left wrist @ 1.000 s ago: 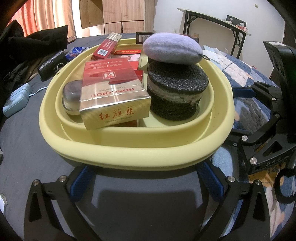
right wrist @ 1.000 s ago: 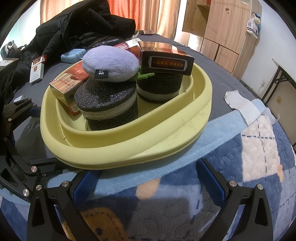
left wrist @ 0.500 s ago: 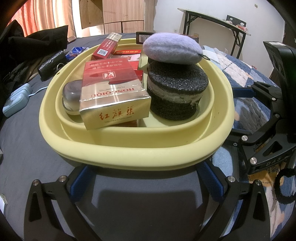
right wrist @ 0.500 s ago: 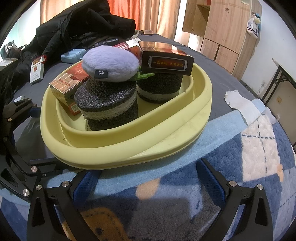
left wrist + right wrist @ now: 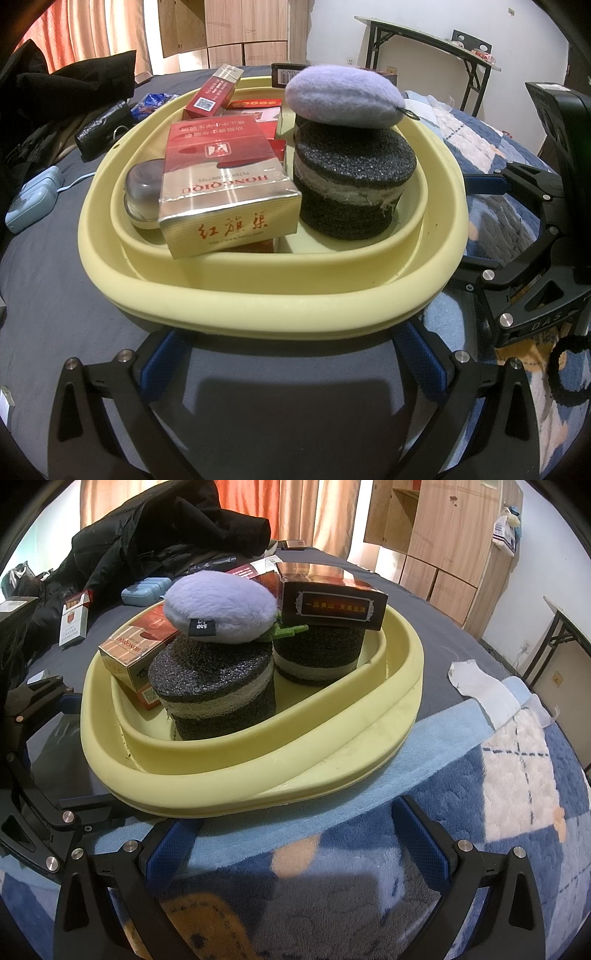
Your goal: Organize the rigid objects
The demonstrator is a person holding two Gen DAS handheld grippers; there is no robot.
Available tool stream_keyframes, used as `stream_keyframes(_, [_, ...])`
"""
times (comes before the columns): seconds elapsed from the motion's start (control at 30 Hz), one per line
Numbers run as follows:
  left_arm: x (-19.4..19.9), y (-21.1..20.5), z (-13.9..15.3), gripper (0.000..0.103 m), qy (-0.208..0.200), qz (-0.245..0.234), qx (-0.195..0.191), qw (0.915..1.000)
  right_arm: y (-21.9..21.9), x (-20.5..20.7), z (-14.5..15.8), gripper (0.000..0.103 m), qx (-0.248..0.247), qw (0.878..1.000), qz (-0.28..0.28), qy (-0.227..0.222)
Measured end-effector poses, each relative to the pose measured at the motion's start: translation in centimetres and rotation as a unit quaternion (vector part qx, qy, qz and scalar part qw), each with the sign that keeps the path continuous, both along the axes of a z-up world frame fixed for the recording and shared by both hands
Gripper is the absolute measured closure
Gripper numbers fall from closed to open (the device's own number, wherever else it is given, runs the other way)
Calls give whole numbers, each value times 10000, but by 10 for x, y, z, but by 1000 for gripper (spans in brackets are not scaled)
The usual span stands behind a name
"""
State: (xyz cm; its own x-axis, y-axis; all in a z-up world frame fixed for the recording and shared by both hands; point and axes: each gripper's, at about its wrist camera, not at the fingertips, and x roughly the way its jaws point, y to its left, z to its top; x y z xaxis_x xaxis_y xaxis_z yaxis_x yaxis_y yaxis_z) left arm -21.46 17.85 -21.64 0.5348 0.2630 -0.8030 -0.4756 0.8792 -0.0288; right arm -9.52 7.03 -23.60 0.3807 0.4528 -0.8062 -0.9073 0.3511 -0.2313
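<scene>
Basin [image 5: 273, 306] of boxes sits just ahead of both spread-open, empty hand-held grippers, left [image 5: 291, 354] and right [image 5: 295, 830].

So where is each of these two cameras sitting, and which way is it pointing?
Left wrist view: rides on the left tongs, low over the dark grey bedsheet, facing the pale yellow plastic basin; its own open black-and-blue fingers frame the bottom, and the right tongs show at the right edge.
Right wrist view: rides on the right tongs, over the blue patterned fleece blanket, facing the same basin from another side; the left tongs show at left.
Shared: basin, lilac plush pad on a black foam puck.
</scene>
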Motion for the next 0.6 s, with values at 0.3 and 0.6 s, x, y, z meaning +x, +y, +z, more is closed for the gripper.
stream_keyframes(0.3, [0,0,0,0,1,0,-1,10000,0,3,0,0,-1,10000,3,-16])
stream_keyframes(0.6, [1,0,0,0,2,1,-1,10000,0,3,0,0,4,10000,3,1])
